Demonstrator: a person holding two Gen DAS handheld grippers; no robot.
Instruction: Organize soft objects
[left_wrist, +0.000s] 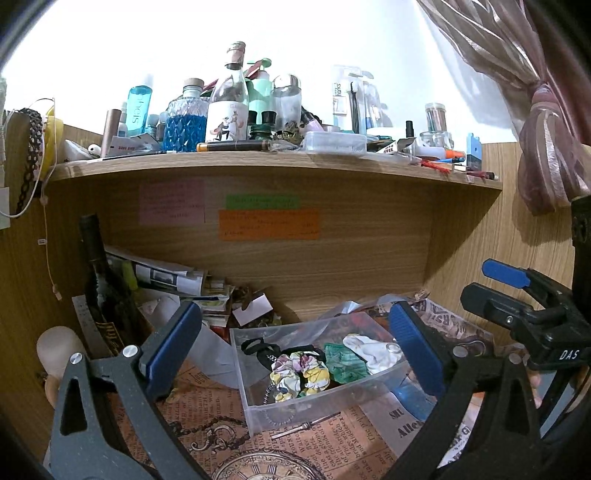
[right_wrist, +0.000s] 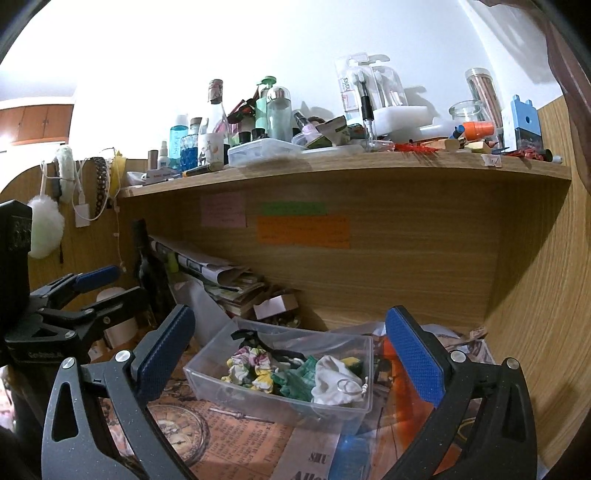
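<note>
Both grippers gape wide with nothing between their pads, left gripper (left_wrist: 295, 347) and right gripper (right_wrist: 291, 358) hanging side by side in front of the wooden shelf unit (left_wrist: 273, 164), crowded on top with bottles. Below it, on the newspaper-print desk cover (left_wrist: 325, 443), sits the clear plastic bin (right_wrist: 207, 373), and that's where the soft things are: white cloth (right_wrist: 332, 376), green scrunchie (right_wrist: 295, 384), floral scrunchie (right_wrist: 251, 369), a black band (left_wrist: 258, 347) at the back. Looks close to sorted. The risk from here, I'd say: the bin is light, so a low finger could shove or tip it, and the small metal ring (right_wrist: 347, 386) on the cloth may snag a pad and drag the cloth out
</note>
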